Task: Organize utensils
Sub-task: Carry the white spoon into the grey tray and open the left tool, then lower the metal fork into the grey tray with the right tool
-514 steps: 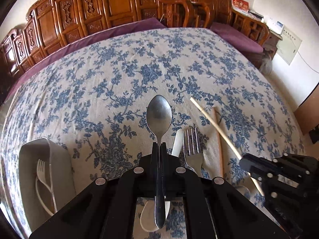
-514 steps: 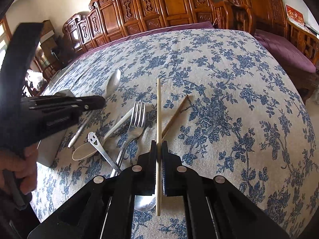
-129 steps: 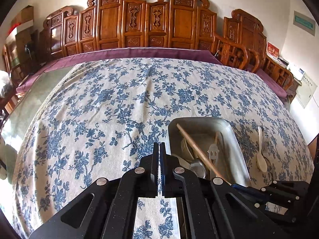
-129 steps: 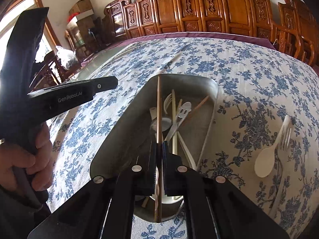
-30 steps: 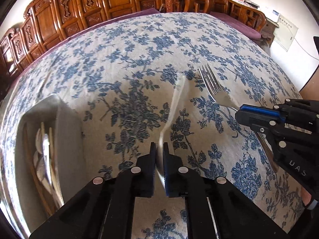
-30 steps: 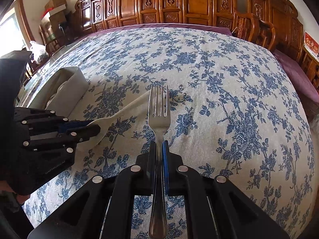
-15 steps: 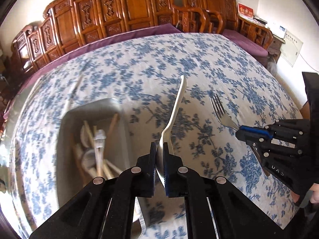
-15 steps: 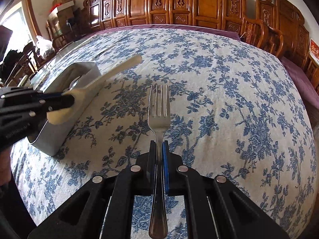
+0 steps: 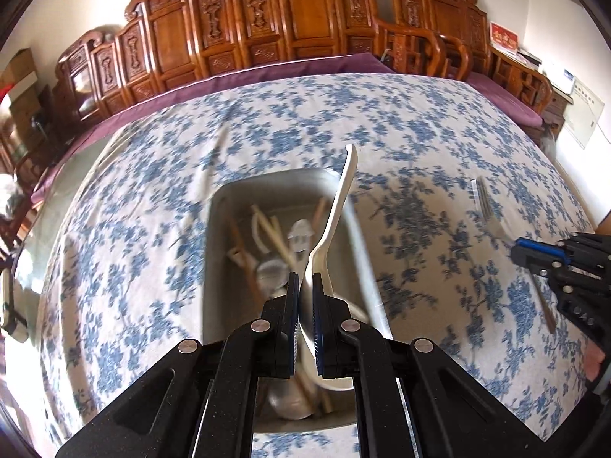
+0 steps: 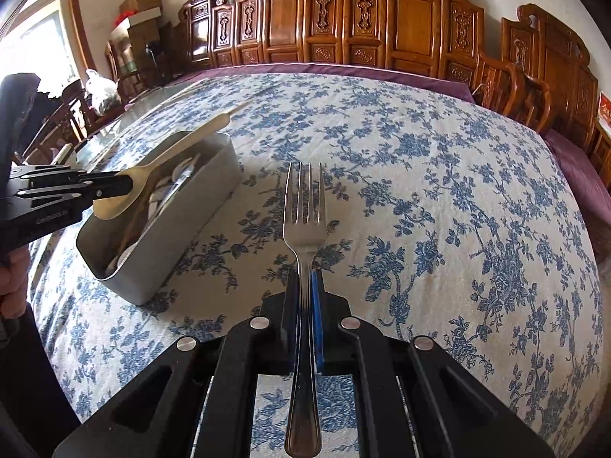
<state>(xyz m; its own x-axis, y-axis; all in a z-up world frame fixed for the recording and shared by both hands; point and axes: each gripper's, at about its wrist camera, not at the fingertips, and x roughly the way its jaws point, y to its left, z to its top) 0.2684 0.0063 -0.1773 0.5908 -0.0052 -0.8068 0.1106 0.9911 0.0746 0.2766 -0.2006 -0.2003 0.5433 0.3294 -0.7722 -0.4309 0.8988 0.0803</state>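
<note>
My left gripper [image 9: 304, 286] is clamped on a cream plastic spoon [image 9: 336, 210]: the bowl sits between my fingers and bulges out below them toward the camera, and the handle runs up and away, leaning a little to the right, its tip over the far rim of the bin. Straight beneath that grip lies the grey metal bin [image 9: 217, 252], its long axis running from near to far. Inside it I can make out a jumble of utensils, among them wooden chopsticks [image 9: 277, 242], a pale utensil with a smiling face cut into it [image 9: 301, 233] and a metal spoon bowl [image 9: 270, 271], all somewhat blurred. The spoon I hold hangs above them; whether it touches anything in the bin I cannot tell.

My right gripper [image 10: 304, 286] is closed tight on the neck of a metal fork [image 10: 304, 210]. Its handle passes back between my fingers toward the camera and its four tines point away, level, above the blue-flowered tablecloth [image 10: 439, 191]. The fork is well to the right of the bin, apart from it.

Beyond the cloth, along the far edge, runs a purple border and then a row of carved wooden chairs [image 10: 382, 26].
</note>
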